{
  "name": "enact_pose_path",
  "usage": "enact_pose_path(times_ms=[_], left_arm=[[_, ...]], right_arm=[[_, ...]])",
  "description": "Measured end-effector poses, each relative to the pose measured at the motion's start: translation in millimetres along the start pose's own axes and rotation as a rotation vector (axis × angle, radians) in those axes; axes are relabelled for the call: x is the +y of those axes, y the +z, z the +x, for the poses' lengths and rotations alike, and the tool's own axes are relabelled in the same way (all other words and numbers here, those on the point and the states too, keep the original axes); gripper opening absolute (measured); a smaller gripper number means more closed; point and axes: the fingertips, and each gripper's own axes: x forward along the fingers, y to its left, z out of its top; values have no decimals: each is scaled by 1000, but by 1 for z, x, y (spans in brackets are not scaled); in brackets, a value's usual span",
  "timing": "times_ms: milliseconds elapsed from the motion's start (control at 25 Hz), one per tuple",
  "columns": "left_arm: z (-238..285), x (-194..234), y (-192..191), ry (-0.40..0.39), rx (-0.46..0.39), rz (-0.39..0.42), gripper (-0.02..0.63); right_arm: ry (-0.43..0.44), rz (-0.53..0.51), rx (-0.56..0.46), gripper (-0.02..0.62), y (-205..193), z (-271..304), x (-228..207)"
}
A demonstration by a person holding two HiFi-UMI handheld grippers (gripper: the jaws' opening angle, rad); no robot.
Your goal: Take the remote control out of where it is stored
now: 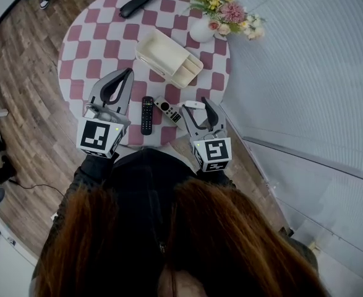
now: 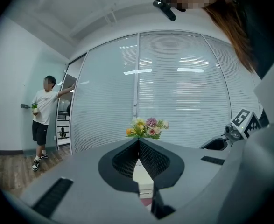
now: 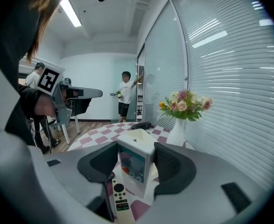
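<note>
Remote between right hand-held gripper jaws

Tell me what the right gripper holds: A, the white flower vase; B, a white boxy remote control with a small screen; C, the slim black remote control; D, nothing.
B: in the right gripper view, the right gripper is closed on the white boxy remote control; the slim black remote control lies on the checkered table.

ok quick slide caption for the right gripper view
Right gripper clamps a white remote upright over the checkered table, flower vase behind.
</note>
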Motion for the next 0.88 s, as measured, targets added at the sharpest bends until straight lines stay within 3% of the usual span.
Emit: enact_pose_path(times_ms=[880], left_arm=[[8, -9, -7, -23, 22, 0, 9]], right_arm=[[-66, 30, 166, 252, -81, -4, -30]])
